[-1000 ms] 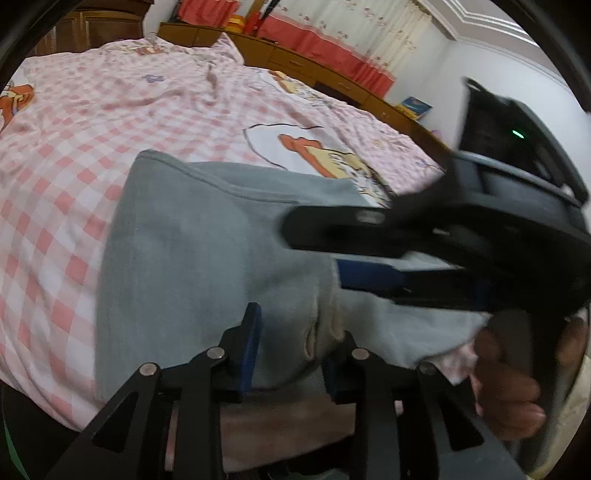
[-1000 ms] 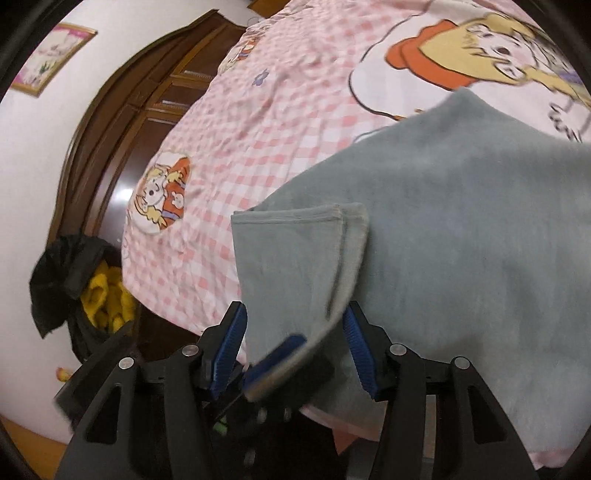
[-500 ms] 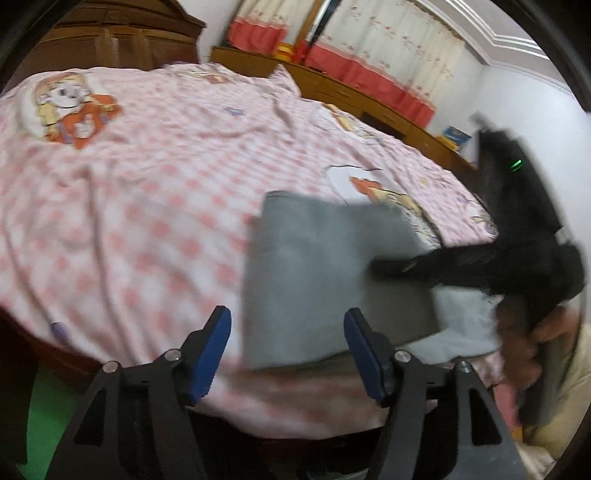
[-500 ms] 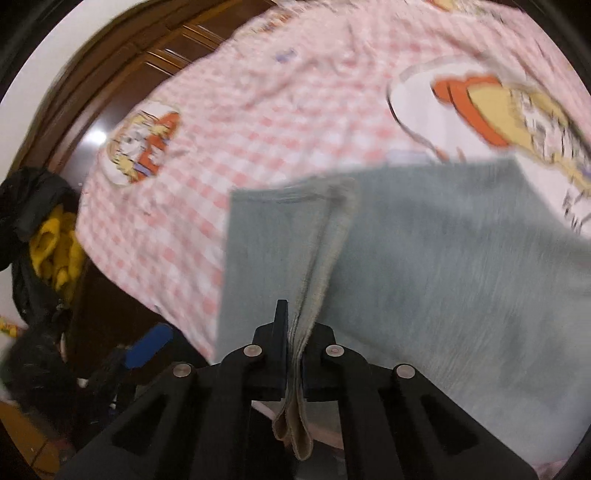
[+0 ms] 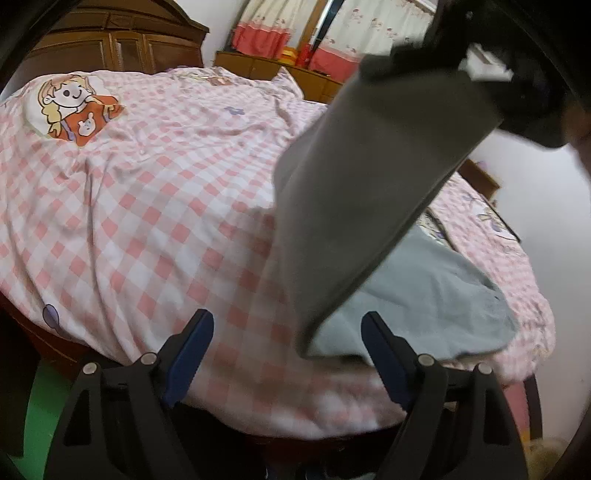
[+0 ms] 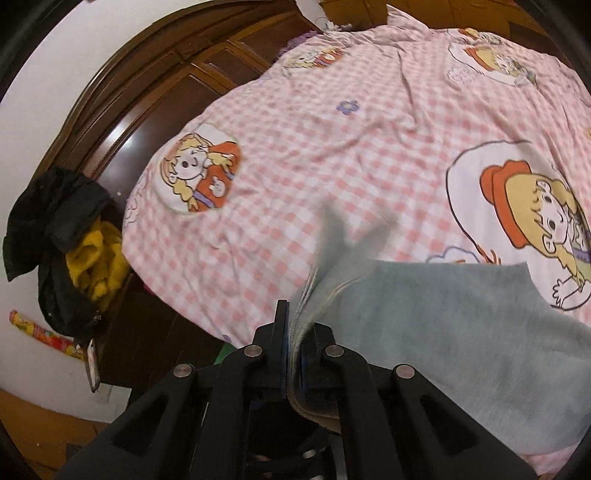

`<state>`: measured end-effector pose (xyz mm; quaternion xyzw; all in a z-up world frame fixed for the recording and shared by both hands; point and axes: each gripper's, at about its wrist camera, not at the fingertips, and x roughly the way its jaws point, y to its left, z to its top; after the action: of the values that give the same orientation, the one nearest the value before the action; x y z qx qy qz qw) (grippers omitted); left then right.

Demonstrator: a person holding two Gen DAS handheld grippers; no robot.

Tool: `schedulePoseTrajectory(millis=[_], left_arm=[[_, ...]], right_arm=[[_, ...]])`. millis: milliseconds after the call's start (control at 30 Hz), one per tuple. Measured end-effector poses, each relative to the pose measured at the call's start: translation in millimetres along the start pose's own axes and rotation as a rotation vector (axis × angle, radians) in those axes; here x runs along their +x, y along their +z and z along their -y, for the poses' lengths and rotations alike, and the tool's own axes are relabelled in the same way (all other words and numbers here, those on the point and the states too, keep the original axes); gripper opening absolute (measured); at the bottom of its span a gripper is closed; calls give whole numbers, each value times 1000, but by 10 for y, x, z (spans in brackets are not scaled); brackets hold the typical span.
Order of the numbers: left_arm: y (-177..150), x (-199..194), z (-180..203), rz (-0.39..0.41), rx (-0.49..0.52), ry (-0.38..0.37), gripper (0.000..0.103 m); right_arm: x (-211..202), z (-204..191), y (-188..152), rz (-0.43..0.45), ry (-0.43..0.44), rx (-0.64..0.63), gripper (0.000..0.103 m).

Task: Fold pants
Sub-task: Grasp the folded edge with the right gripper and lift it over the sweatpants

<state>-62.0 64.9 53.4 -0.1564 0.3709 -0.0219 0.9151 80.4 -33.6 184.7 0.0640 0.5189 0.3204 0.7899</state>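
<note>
Pink-and-white checked bedding (image 5: 155, 206) printed with cartoon girls covers a wide bed, with dark wooden cabinets (image 5: 110, 44) behind it at 11 o'clock and red-trimmed curtains (image 5: 280, 33) at 12 o'clock in the left wrist view.

Grey pants (image 5: 424, 295) lie on the bed's near edge, at 4 o'clock in that view. One part of them is lifted and hangs in a dark, blurred sheet from 1 o'clock down toward the centre.

The left gripper (image 5: 286, 354) hovers above the bedding at 6 o'clock, its blue-padded jaws spread wide with nothing between them.

In the right wrist view, the right gripper (image 6: 293, 354) at 6 o'clock has its jaws pressed together on a layered edge of the pants. The cloth fans up and away toward 3 o'clock. A heap of black and yellow clothing (image 6: 74, 243) sits off the bed at 9 o'clock.
</note>
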Motion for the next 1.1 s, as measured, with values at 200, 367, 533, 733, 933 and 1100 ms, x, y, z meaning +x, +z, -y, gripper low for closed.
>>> schedulePoseTrajectory(millis=[200, 367, 533, 733, 933, 1100], left_arm=[[84, 256, 144, -29, -45, 16, 85], [17, 347, 496, -3, 85, 87, 86], [-70, 446, 719, -3, 183, 132, 86], [-177, 517, 945, -34, 276, 134, 87], [-353, 635, 1205, -87, 401, 178, 87], [-357, 662, 1227, -112, 406, 163, 87]], right_arm=[[-308, -25, 51, 42, 0, -11, 5], [-804, 220, 71, 121, -24, 24, 5], [-1289, 626, -34, 173, -77, 68, 5], [-1715, 1557, -349, 218, -169, 189, 5], [-1665, 2505, -782, 204, -203, 315, 5], [-1292, 3281, -1162, 133, -205, 444, 5]])
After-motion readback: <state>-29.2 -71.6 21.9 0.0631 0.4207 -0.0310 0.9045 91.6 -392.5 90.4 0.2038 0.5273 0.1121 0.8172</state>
